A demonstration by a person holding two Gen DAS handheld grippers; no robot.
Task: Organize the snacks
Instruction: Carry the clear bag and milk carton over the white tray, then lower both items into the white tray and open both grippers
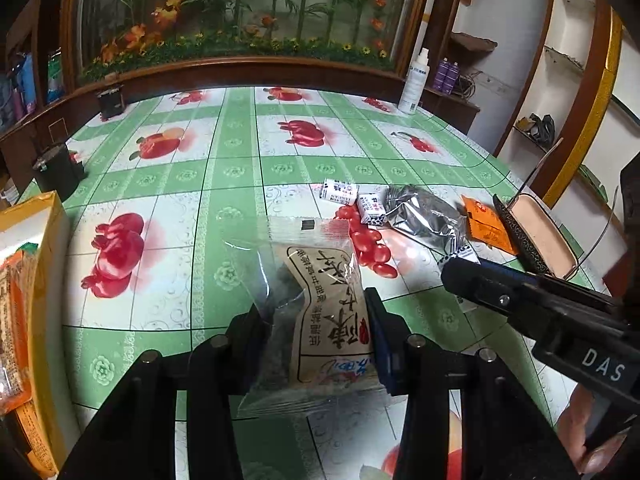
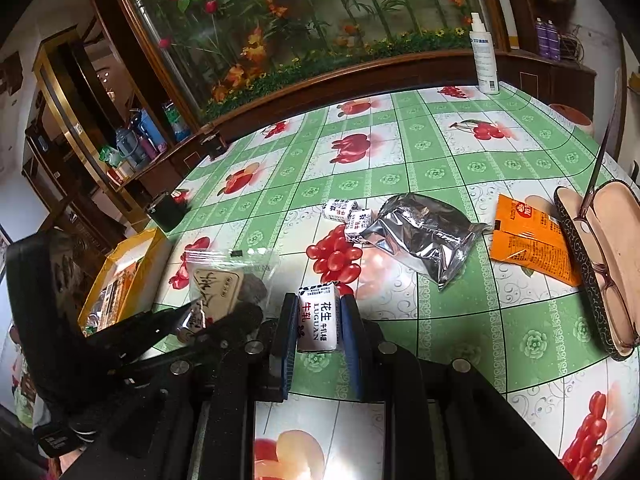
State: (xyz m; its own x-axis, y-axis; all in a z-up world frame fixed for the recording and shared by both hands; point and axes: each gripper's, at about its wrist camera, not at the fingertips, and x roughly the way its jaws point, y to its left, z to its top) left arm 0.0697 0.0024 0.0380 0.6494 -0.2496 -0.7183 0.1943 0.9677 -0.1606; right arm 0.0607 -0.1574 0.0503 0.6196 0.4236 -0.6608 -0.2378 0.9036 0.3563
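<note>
Green fruit-print tablecloth [image 1: 240, 152] | left gripper [image 1: 316, 332] clamps clear snack bag [image 1: 316, 304] | right gripper [image 2: 319, 320] clamps white candy [image 2: 319, 316]

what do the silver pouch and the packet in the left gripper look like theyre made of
Silver pouch: looks like metallised foil film, going by its crinkled, mirror-like creases. Packet in the left gripper: clear glossy plastic film, its dark contents showing through, with what seems a tan printed label.

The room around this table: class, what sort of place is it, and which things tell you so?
Probably a home dining or living room: a fruit-print tablecloth, a wood-framed fish tank planted with artificial flowers, and wall shelves of household odds and ends.
</note>
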